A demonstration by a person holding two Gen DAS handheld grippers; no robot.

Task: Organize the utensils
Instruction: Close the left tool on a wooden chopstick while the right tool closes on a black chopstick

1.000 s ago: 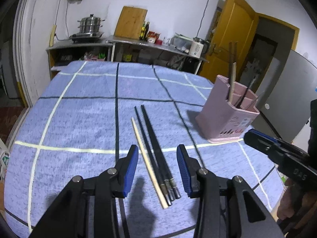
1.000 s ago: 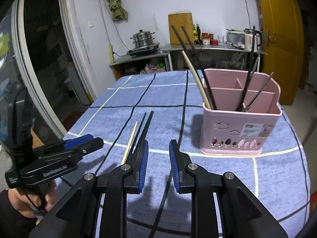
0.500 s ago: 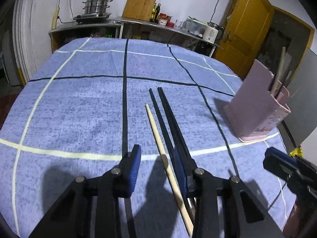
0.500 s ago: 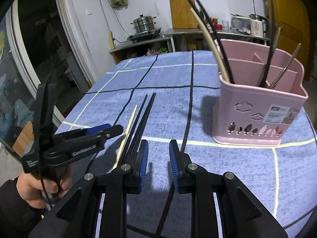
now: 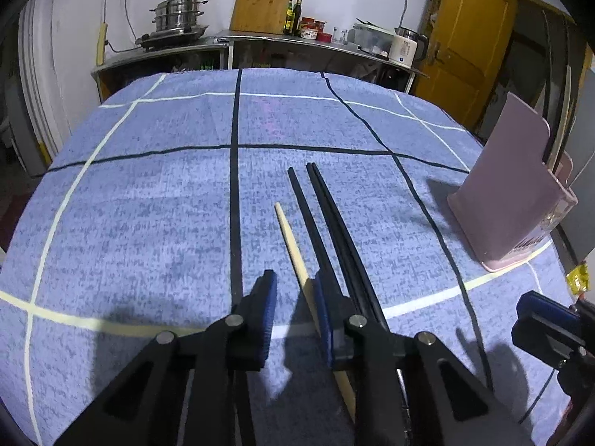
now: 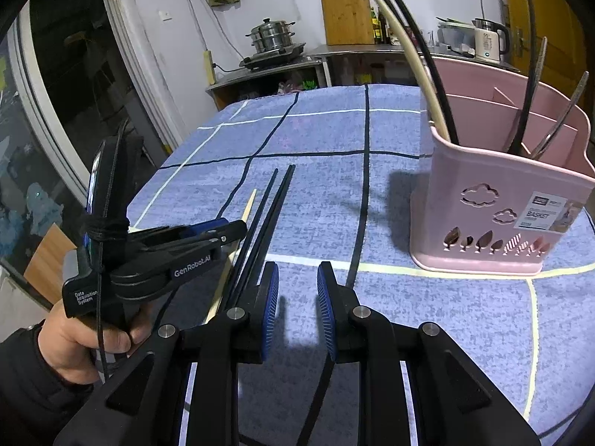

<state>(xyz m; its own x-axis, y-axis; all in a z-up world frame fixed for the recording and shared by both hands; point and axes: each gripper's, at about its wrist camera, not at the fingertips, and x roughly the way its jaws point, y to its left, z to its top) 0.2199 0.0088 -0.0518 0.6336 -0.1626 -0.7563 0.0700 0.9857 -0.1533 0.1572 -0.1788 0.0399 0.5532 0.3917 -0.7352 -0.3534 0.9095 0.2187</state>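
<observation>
A pale wooden chopstick (image 5: 293, 249) and black chopsticks (image 5: 327, 219) lie side by side on the blue checked tablecloth (image 5: 148, 193). My left gripper (image 5: 295, 304) is open and low over the wooden chopstick, which runs between its jaws close to the right one. From the right wrist the left gripper (image 6: 227, 232) shows over the wooden chopstick (image 6: 250, 202), beside the black chopsticks (image 6: 267, 208). My right gripper (image 6: 297, 297) is open and empty, just right of them. The pink utensil basket (image 6: 498, 204), also in the left view (image 5: 509, 186), holds chopsticks and metal utensils.
The table's far edge meets a steel counter (image 5: 260, 42) with a steamer pot (image 5: 178, 13), cutting board, bottles and kettle. A yellow door (image 5: 468, 37) stands at the right. A dark doorway (image 6: 63, 85) lies left of the table.
My left gripper has dropped lower and moved forward over the wooden chopstick, its jaws narrowing around it. My right gripper has moved closer to the basket and chopsticks, still open.
</observation>
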